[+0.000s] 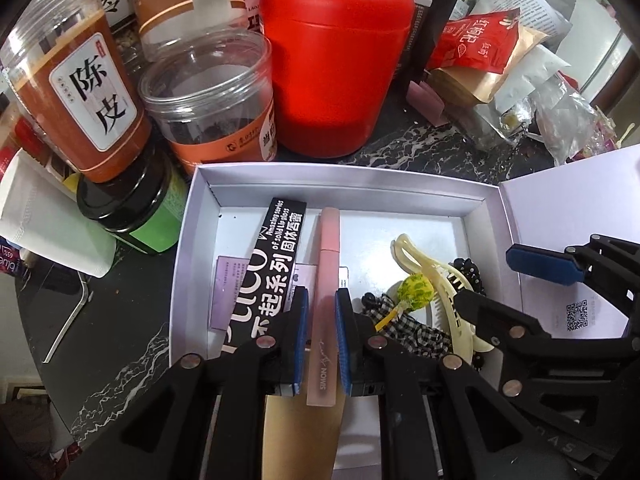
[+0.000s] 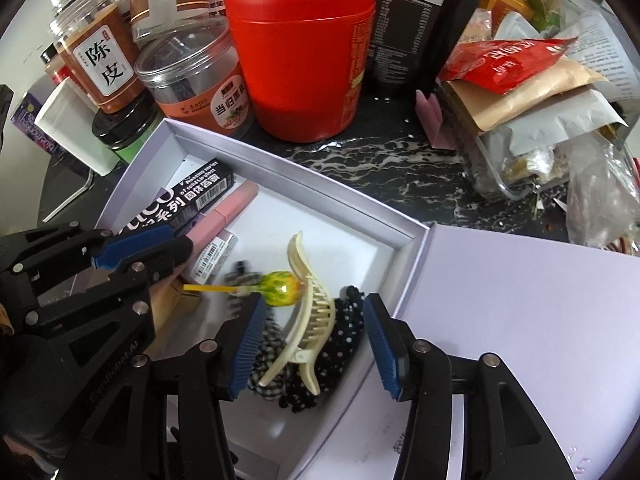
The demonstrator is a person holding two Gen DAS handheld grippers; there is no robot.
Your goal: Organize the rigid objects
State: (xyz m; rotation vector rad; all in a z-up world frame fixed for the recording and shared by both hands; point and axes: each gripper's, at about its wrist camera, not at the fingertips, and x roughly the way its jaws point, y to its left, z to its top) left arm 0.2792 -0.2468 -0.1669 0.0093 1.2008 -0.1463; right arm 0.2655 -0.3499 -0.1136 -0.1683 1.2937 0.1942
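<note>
The left gripper (image 1: 322, 336) pinches a slim matte-pink lip gloss tube (image 1: 326, 280) low over the shallow white cardboard box (image 1: 320, 178), beside the long black lip gloss carton (image 1: 276, 268). The right gripper (image 2: 312, 340) hangs spread above the cream plastic claw clip (image 2: 308, 320) and yellow-green lollipop (image 2: 280, 288), gripping nothing. The smooth tube could slide or pivot between the pads, and the two grippers, working close together, could knock each other.

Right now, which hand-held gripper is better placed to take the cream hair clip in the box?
Right: its open jaws hang either side of the hair clip. The left is shut on the pink tube.
</note>
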